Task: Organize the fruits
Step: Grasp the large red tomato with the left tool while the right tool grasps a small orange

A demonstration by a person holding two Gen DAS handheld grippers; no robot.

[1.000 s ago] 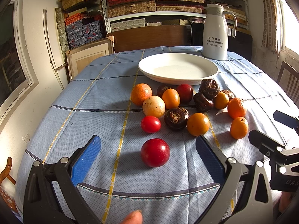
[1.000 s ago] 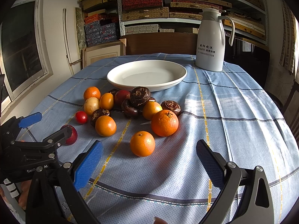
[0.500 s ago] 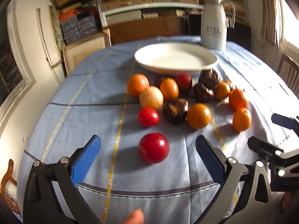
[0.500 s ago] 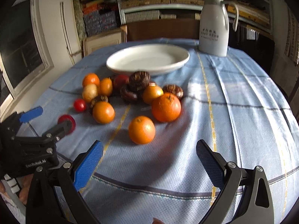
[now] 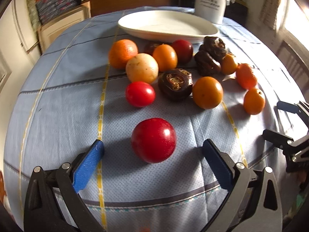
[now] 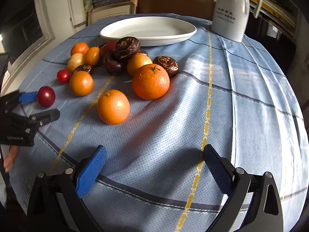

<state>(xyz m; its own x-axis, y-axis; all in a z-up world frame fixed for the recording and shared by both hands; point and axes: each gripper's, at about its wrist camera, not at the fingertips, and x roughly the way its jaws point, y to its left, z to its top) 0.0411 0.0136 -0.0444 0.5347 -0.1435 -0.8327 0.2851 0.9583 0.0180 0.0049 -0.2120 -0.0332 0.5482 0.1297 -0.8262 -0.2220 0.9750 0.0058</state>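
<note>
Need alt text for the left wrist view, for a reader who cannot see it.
The open left gripper frames a large red fruit lying on a blue tablecloth, its blue pads either side and not touching it. Beyond lie oranges, a smaller red fruit and dark brown fruits before an empty white plate.

Both wrist views low over tablecloth (image 5: 58, 116), facing white plate (image 6: 146, 29); shared: fruit cluster, plate.
</note>
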